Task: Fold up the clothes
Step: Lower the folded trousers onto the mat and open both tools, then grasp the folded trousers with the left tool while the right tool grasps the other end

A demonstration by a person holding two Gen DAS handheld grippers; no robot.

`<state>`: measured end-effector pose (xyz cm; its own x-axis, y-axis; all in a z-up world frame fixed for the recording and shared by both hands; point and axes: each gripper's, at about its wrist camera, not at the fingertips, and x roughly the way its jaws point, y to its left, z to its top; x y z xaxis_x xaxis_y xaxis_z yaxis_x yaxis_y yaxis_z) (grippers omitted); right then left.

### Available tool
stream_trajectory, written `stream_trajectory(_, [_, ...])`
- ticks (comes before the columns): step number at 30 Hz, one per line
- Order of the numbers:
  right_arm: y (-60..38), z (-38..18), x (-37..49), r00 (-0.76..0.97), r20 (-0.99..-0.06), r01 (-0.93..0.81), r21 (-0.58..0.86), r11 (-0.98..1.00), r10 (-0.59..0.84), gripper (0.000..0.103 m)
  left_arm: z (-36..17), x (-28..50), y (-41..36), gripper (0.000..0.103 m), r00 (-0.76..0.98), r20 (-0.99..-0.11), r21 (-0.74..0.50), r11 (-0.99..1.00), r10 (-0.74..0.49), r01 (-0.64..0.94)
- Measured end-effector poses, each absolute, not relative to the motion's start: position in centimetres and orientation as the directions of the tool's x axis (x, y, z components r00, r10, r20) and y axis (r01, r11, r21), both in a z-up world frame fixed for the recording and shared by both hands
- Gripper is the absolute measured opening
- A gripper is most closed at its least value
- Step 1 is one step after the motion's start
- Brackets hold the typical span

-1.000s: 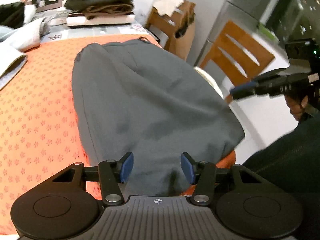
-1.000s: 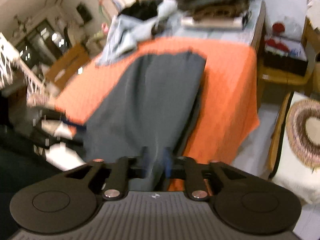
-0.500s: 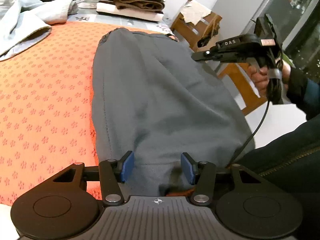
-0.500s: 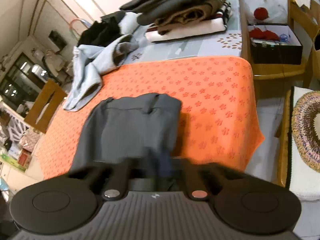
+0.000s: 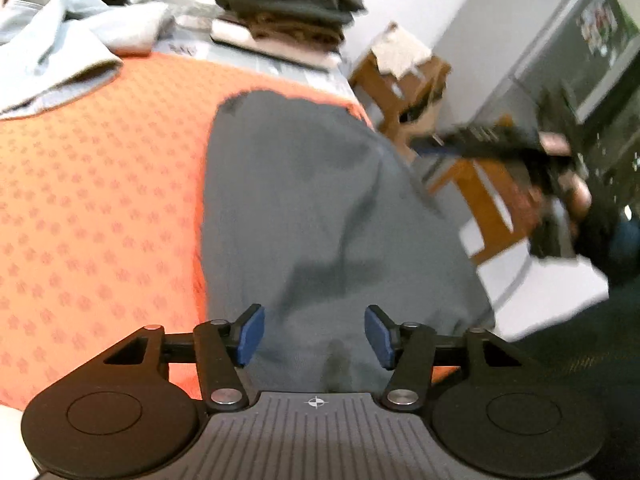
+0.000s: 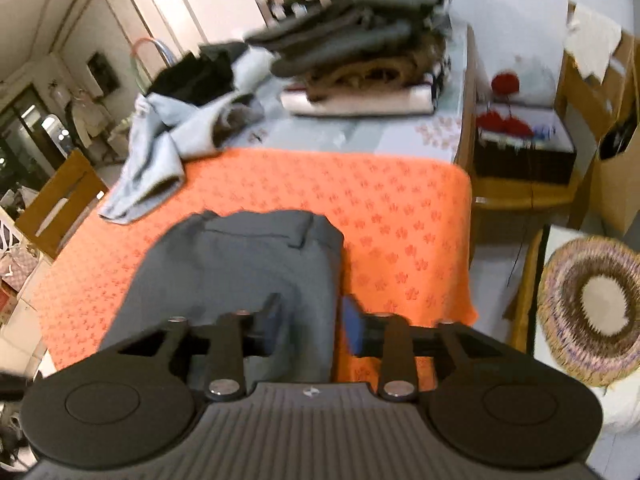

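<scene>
Both jaws are opening: the left hand-held gripper (image 5: 314,336) stands apart over the near hem of the grey garment (image 5: 320,208), pads not pressing it, and the right hand-held gripper (image 6: 310,326) is letting go along the garment's right edge, cloth between its fingers. The garment lies flat down the orange cloth (image 6: 400,216) on the bench, its near end drooping over the bench edge. It looks soft, light and limp, so I would pinch corners or the hem, not the middle.
</scene>
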<state>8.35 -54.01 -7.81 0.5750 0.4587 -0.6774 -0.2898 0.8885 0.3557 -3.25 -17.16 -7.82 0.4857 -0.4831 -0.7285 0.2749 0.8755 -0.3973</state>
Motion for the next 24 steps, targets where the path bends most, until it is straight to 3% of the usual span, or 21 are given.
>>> stream_trajectory(3, [-54.8,-6.6,5.9,0.584,-0.661,-0.283,0.377,0.882,0.47,0.059,-7.2,-1.6,-15.4,0.074,0.524,-0.71,-0.418,0.88,-0.471,0.226])
stream_trajectory(10, [-55.5,-6.5,0.1,0.621,-0.672,-0.132,0.417,0.899,0.403,0.064,-8.3,5.5,-12.6,0.089,0.529,-0.709,-0.464,0.873,-0.466,0.148])
stream_trajectory(24, [-51.5,-8.8,-11.1,0.719,-0.69,0.345,0.457,0.82,0.082,0.07,-11.4,19.3,-15.7,0.095,0.342,-0.719,-0.556,0.796,-0.605,0.241])
